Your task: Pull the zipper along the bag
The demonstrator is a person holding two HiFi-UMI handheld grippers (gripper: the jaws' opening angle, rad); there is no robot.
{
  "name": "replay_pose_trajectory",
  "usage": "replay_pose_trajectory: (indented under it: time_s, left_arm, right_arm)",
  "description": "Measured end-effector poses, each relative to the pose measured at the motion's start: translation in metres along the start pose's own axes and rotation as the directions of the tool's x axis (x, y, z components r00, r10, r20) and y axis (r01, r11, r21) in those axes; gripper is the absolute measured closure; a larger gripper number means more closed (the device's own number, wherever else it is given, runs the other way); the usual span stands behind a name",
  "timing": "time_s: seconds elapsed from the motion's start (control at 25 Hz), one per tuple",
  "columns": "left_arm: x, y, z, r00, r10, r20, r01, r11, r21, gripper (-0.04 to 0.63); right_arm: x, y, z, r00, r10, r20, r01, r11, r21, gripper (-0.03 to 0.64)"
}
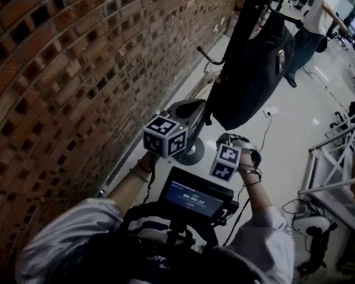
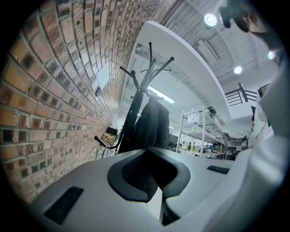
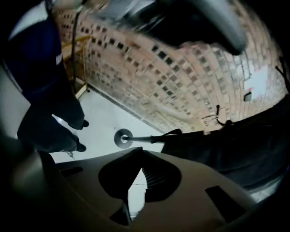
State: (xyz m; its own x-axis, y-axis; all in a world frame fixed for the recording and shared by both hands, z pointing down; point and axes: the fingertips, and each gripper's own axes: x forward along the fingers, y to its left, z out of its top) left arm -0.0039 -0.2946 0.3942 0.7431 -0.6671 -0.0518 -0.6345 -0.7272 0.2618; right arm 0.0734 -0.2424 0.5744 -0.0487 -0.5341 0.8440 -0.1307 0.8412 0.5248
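Note:
A dark bag (image 1: 253, 63) hangs from a black coat rack (image 1: 240, 21) beside the brick wall; its zipper cannot be made out. In the left gripper view the bag (image 2: 153, 127) hangs straight ahead, some way off. In the right gripper view the bag (image 3: 244, 145) fills the right side. My left gripper (image 1: 185, 114) and right gripper (image 1: 234, 142) are held side by side short of the bag's lower end, touching nothing. The left gripper (image 2: 147, 152) has its tips together with nothing between them. So does the right gripper (image 3: 141, 153).
The brick wall (image 1: 53, 85) runs along the left. The rack's round base (image 1: 192, 152) stands on the pale floor just beyond the grippers. Metal shelving (image 1: 344, 164) lies to the right. A person (image 1: 313, 26) stands far off, another in dark clothes (image 3: 45, 90) nearby.

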Motion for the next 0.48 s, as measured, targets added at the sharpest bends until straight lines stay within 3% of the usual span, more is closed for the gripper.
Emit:
replay_pose_trajectory:
  time_s: [0.08, 0.2, 0.32, 0.48]
  left_arm:
    - [-0.004, 0.002, -0.001, 1.0, 0.003, -0.001, -0.002, 1.0, 0.017, 0.589]
    - [-0.009, 0.018, -0.008, 0.999, 0.035, -0.019, -0.035, 0.999, -0.009, 0.588]
    - [-0.015, 0.027, -0.016, 0.997, 0.068, -0.034, -0.069, 0.997, -0.043, 0.588]
    - [-0.014, 0.023, -0.025, 0.996, 0.067, -0.06, -0.068, 0.997, -0.029, 0.588]
  right_arm:
    - [0.027, 0.037, -0.007, 0.998, 0.016, 0.063, -0.023, 0.992, 0.121, 0.617]
    - [0.051, 0.054, -0.005, 0.983, 0.025, 0.182, -0.089, 0.932, 0.352, 0.617]
    - [0.035, 0.039, 0.015, 0.965, 0.001, 0.262, -0.125, 0.881, 0.456, 0.617]
    - [0.022, 0.002, 0.015, 0.943, -0.1, 0.319, -0.106, 0.815, 0.57, 0.617]
